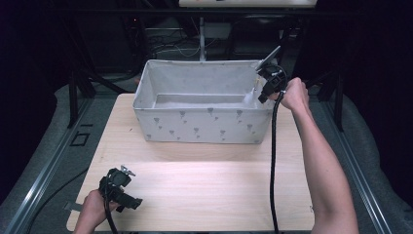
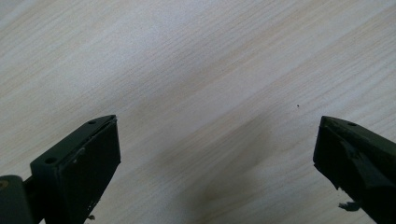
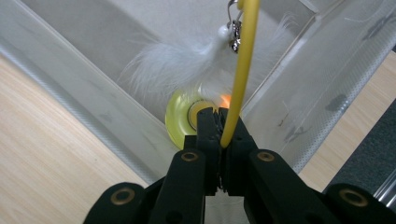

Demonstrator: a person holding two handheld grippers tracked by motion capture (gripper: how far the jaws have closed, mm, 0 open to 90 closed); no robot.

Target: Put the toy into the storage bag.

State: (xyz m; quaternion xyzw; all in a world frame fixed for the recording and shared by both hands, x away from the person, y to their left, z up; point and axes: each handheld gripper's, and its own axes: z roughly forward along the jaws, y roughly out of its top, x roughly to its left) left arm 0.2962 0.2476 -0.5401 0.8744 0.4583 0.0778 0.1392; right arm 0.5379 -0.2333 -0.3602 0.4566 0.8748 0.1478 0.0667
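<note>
A grey fabric bin (image 1: 204,124) with a small printed pattern stands at the back of the wooden table (image 1: 204,185). My right gripper (image 1: 262,97) hangs over the bin's right end, shut on a thin yellow rod (image 3: 245,60). From the rod dangles a white feather (image 3: 177,65) on a small metal clasp. A round yellow disc (image 3: 180,116) sits just past the jaw tips, inside the bin (image 3: 70,56). In the high view the feather (image 1: 250,97) shows pale against the bin's inner wall. My left gripper (image 1: 130,202) rests low at the table's front left, open over bare wood (image 2: 217,126).
The right gripper's black cable (image 1: 272,161) hangs down across the table's right side. Black frame legs and cables stand in the dark behind the bin. Grey floor flanks the table on both sides.
</note>
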